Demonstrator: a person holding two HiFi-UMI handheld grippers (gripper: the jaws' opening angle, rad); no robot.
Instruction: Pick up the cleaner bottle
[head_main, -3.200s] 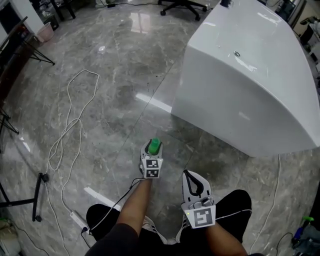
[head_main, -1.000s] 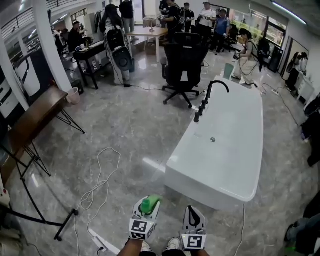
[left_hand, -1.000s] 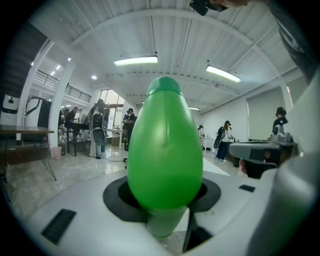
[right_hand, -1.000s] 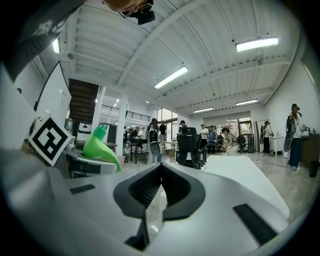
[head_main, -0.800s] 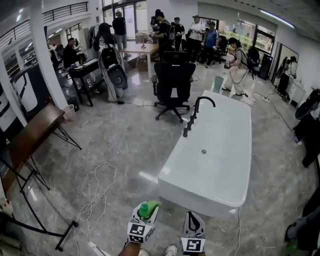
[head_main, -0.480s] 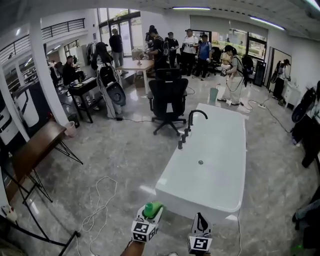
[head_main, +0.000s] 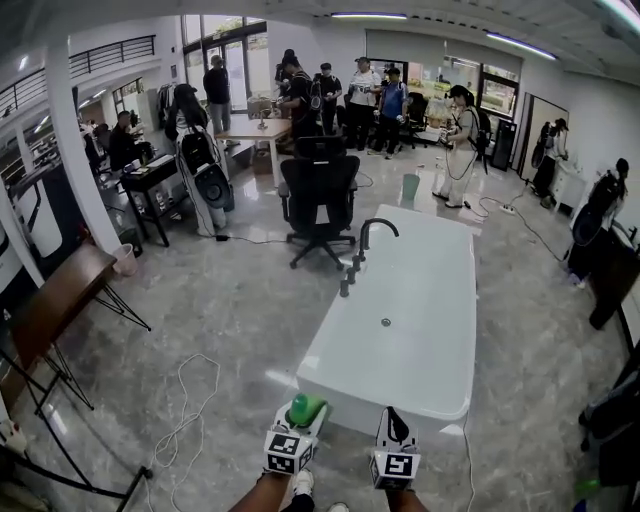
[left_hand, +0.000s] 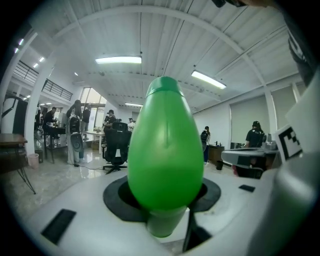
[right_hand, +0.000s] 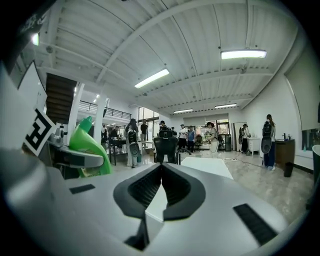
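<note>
A: Cleaner bottle (head_main: 303, 409), where?
B: Green, in the left gripper (head_main: 296, 428), off the floor, just before the near end of the white tub (head_main: 400, 340). Jaws clamped on its body at a middling width; cap end pokes out past the tips. In the left gripper view the bottle (left_hand: 165, 150) fills frame centre, sat btwn the black pads.
A: Tilt?
B: Right gripper view shows it cap-up (right_hand: 87, 145), approx upright.
A: Other gripper?
B: Right gripper (head_main: 392, 432) is beside the left one, also at the tub's near end, apart from the bottle. Jaws closed together, tips meeting, nothing btwn them.
A: Arms?
B: Forearms (head_main: 272, 492) only just in at the bottom edge of the head view, one behind each gripper.
A: Tub itself?
B: Long, white, runs away from the grippers. Black faucet (head_main: 372, 232) on its far-left rim, drain (head_main: 385, 322) mid-basin.
A: Around the tub?
B: Black office chair (head_main: 318, 190) just beyond the tub's far end. White cable (head_main: 185, 405) looped on the grey floor (head_main: 230, 290) left of the tub. Brown worktop (head_main: 50, 310) on thin black legs further left of the tub, near a white column (head_main: 65, 130). Group of ppl (head_main: 330, 85) standing well beyond the tub's far end, by a pale worktop (head_main: 255, 128); one more person (head_main: 462, 145) off the tub's far-right corner. Ceiling strip lights on.
</note>
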